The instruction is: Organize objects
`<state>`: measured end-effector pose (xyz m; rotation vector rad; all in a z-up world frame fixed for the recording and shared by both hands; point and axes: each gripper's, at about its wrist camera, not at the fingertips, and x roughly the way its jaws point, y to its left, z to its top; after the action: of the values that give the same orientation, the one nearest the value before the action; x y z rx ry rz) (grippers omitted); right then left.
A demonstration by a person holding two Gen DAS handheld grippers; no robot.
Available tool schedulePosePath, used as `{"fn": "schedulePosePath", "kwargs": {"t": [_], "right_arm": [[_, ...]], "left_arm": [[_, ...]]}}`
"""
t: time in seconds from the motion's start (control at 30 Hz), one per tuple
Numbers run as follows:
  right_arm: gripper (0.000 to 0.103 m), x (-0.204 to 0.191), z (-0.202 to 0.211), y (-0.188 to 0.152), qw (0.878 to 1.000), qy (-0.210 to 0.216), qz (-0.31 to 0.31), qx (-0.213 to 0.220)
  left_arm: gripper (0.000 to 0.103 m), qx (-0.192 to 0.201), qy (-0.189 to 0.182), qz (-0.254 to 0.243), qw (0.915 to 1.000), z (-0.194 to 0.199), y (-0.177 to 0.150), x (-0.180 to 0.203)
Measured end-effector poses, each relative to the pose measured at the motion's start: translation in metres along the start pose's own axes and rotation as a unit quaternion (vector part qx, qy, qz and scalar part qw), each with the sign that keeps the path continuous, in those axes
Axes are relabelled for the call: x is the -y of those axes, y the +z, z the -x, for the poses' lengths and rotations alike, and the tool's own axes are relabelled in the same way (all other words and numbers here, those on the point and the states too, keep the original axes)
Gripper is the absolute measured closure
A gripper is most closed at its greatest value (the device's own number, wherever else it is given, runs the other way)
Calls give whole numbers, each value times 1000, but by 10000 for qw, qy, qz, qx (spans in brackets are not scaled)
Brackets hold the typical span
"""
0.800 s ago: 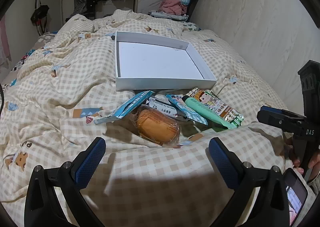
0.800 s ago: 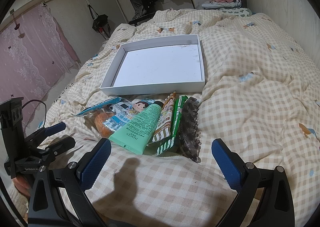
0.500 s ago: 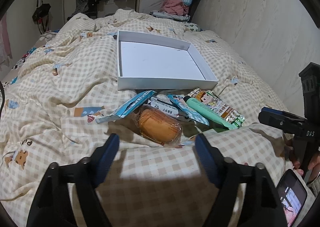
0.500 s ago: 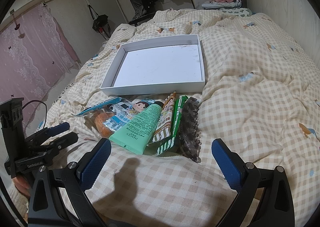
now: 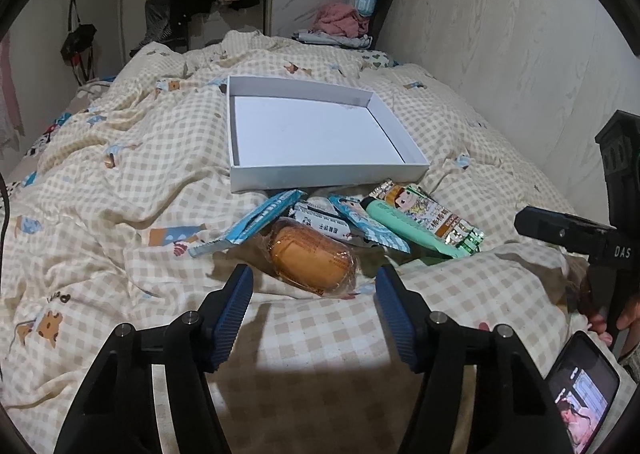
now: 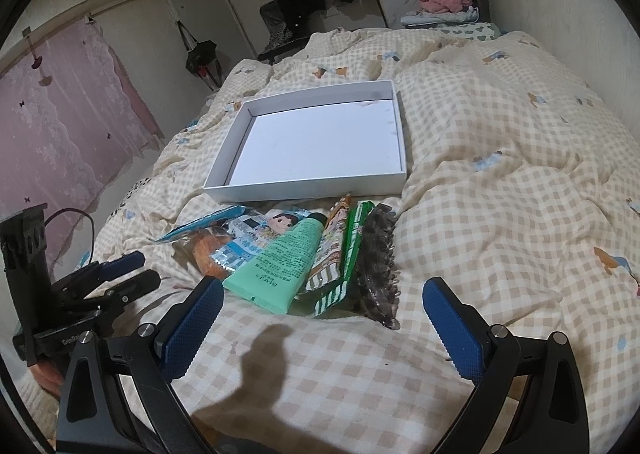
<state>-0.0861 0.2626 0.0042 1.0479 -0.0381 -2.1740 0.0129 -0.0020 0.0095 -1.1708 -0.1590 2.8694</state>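
1 shallow white cardboard box [image 5: 320, 177], checked quilt [image 5: 120, 181]

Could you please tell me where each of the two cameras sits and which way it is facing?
Left wrist view: sits behind the left gripper, aimed down at the wrapped bun on the bed; the right gripper and a hand show at right.
Right wrist view: sits behind the right gripper, wide open, aimed down at the green tube and dark hair claw; the left gripper shows at left.
Shared: the empty white box, the snack pile and the checked quilt.
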Motion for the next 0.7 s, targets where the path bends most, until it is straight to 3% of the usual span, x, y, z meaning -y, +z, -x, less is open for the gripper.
{"fn": "schedulePosePath", "kwargs": {"t": [0.1,0.7], "right_arm": [[7,-1,1,-1,10000,-63,40,22],[7,-3,3,-1,9999,-136,102,16]], "left_arm": [[35,127,167,57,9998,4,0,-2],[35,-13,132,86,9999,-1,0,-3]]}}
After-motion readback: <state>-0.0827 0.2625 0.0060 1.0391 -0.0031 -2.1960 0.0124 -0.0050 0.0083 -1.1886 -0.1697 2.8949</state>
